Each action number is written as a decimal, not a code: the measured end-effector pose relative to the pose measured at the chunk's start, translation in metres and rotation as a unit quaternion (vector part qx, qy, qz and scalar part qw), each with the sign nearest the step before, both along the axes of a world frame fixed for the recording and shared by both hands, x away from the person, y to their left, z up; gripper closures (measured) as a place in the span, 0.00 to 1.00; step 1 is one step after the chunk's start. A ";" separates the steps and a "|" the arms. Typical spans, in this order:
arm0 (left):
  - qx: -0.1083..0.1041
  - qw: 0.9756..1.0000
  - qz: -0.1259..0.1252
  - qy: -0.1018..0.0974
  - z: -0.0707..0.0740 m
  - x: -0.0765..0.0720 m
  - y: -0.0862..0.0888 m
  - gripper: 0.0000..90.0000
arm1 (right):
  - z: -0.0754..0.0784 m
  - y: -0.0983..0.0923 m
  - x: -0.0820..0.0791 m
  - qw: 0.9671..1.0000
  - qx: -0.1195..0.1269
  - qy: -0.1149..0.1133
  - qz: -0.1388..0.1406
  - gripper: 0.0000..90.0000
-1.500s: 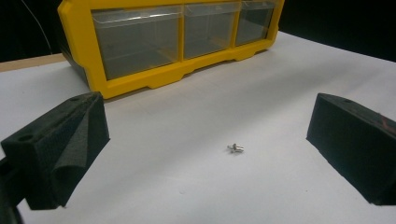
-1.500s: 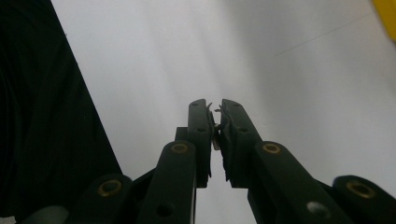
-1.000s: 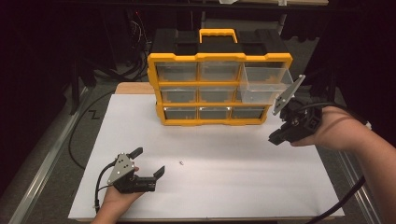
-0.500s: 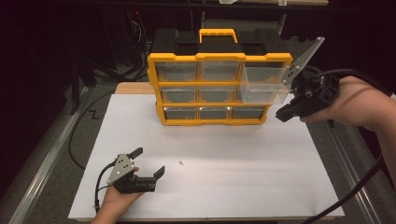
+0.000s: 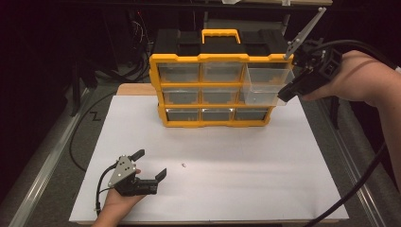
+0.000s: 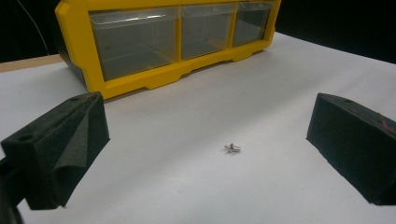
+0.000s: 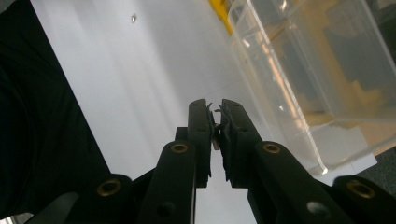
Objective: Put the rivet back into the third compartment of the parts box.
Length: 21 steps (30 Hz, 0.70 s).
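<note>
Tongs in my left hand (image 5: pixel 152 164) rest on the white counter (image 5: pixel 236 161), in front of the yellow organizer (image 5: pixel 215 85) and to its left, and they stand wide with nothing between them. A small screw (image 6: pixel 232 148) lies on the counter in front of the organizer, just beside these tongs. My right tongs (image 7: pixel 215 115) hang by the pulled-out clear drawer (image 5: pixel 267 85) at the organizer's right end, pressed together on a tiny metal piece (image 7: pixel 215 143); what it is I cannot tell.
</note>
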State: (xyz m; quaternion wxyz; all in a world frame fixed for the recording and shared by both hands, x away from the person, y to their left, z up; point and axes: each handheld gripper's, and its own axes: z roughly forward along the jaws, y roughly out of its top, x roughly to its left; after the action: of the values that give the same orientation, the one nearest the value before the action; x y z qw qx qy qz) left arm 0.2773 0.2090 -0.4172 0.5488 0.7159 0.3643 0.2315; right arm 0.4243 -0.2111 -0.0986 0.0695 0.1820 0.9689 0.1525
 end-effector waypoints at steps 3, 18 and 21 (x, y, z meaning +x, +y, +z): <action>0.001 1.000 -0.001 0.000 0.000 0.000 0.000 0.00 | 0.001 0.005 0.008 1.000 0.003 -0.002 -0.001 0.93; -0.001 1.000 0.001 0.001 0.000 0.000 0.002 0.01 | 0.010 0.024 0.042 1.000 0.001 -0.017 -0.013 0.93; -0.001 1.000 0.001 0.001 0.000 0.000 0.002 0.00 | 0.010 0.025 0.048 1.000 0.000 -0.022 -0.018 0.93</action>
State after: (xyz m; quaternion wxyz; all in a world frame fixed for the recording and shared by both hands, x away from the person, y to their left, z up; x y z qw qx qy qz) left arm 0.2769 0.2107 -0.4174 0.5489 0.7153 0.3659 0.2306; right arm 0.4727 -0.1866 -0.0886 0.0932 0.1964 0.9637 0.1550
